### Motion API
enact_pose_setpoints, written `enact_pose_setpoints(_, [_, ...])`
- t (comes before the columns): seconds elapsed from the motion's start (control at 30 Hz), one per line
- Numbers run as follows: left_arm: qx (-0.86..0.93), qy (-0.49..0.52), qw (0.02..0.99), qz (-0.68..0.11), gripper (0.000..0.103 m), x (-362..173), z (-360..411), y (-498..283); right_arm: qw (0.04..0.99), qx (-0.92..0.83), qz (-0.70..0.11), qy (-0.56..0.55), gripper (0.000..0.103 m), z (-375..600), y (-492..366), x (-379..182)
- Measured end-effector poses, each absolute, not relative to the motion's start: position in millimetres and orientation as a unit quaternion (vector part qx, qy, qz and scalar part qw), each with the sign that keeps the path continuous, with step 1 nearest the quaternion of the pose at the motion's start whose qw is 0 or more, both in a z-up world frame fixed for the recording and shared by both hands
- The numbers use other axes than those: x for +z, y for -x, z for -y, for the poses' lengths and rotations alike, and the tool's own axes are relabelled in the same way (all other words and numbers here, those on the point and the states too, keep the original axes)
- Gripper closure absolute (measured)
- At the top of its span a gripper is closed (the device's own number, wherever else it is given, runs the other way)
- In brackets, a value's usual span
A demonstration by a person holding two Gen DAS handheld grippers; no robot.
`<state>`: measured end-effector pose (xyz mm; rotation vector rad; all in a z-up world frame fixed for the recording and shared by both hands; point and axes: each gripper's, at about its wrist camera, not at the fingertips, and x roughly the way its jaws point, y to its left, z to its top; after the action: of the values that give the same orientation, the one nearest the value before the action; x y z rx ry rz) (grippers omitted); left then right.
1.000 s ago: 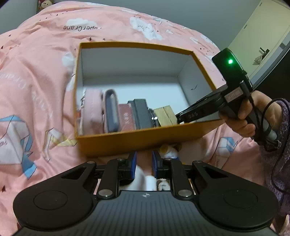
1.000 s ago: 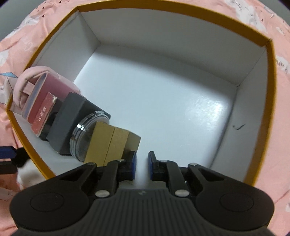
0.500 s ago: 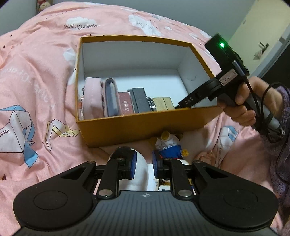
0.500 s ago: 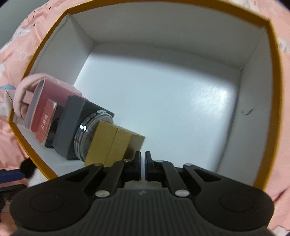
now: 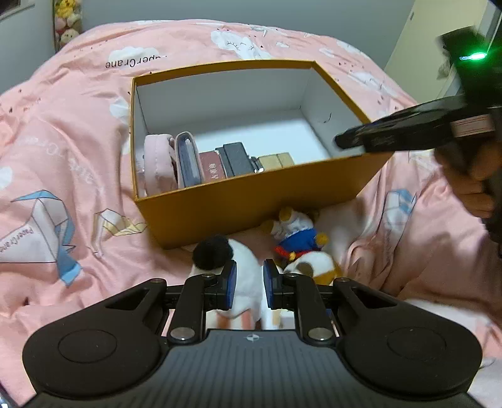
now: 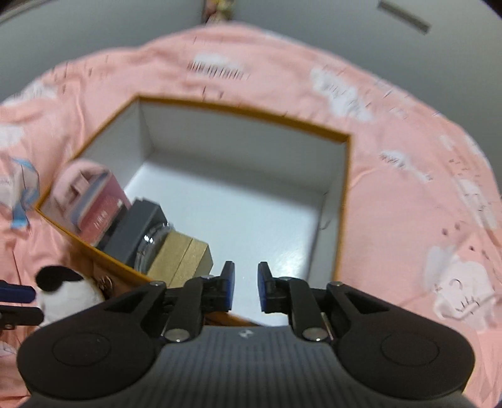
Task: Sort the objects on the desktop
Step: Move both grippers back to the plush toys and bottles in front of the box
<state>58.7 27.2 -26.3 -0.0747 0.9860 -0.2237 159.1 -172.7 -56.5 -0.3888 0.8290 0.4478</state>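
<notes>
Nearest in the left wrist view, the left hand-held gripper (image 5: 248, 284) has its blue pads pressed narrowly on a white plush toy (image 5: 246, 266) with a black ear, lying on the pink bedspread (image 5: 62, 157) just in front of the yellow box (image 5: 251, 201). Just right of that toy, against the box's near wall, lies a small stuffed figure in blue and red (image 5: 298, 240), and beside it a tan and white plush (image 5: 313, 266).

The box stands open on the bed, white inside. Along its near wall, from the left corner toward the middle, stand a pink pouch (image 5: 158, 163), a grey case (image 5: 188, 161), a dark red booklet (image 5: 213, 166), a black block (image 5: 238, 158) and a tan block (image 5: 277, 160), all packed side by side. The far part of the box floor is bare white.

The right hand-held gripper (image 6: 244, 287) hangs above the box's near right corner; its jaws are opening, with a small gap and nothing between them. In the left wrist view it shows as a blurred black shape (image 5: 408, 131) with a green light, held by a hand (image 5: 470, 188) at the right edge.

Past the box the bedspread runs up to a grey wall, with soft toys (image 5: 67, 22) in the far left corner
</notes>
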Motion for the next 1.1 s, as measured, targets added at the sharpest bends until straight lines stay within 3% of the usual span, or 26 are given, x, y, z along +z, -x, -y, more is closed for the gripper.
enact_pose_setpoints(0.2, [-0.116, 0.001, 0.876, -0.467, 0.079, -20.3, -21.5, -45.9, 0.891, 0.224, -0.383, 0.102, 0.068, 191.7, -109.4, -50.3])
enact_pose_setpoints(0.37, [-0.1, 0.019, 0.875, -0.472, 0.079, -19.2, -29.1, -39.8, 0.88, 0.242, -0.406, 0.046, 0.067, 187.4, -85.8, -71.9])
enact_pose_setpoints(0.5, [-0.09, 0.005, 0.875, -0.475, 0.079, -18.6, -26.2, -32.7, 0.869, 0.26, -0.419, 0.031, 0.06, 181.2, -69.8, -88.0])
enact_pose_setpoints(0.63, [-0.064, -0.021, 0.877, -0.475, 0.079, -14.1, -26.5, -26.7, 0.858, 0.267, -0.439, 0.027, 0.046, 175.2, -64.0, -95.9])
enact_pose_setpoints(0.83, [-0.073, 0.038, 0.871, -0.484, 0.071, -13.0, -51.5, -15.5, 0.863, 0.25, -0.438, 0.029, 0.029, 173.9, -47.4, -95.6])
enact_pose_setpoints(1.0, [-0.087, 0.033, 0.856, -0.509, 0.061, -22.4, -47.9, -8.8, 0.839, 0.259, -0.478, 0.015, 0.028, 178.5, -38.8, -104.7])
enact_pose_setpoints(1.1, [-0.096, 0.016, 0.854, -0.511, 0.054, -24.7, -37.2, -7.3, 0.821, 0.265, -0.505, 0.03, 0.035, 174.4, -34.2, -114.9])
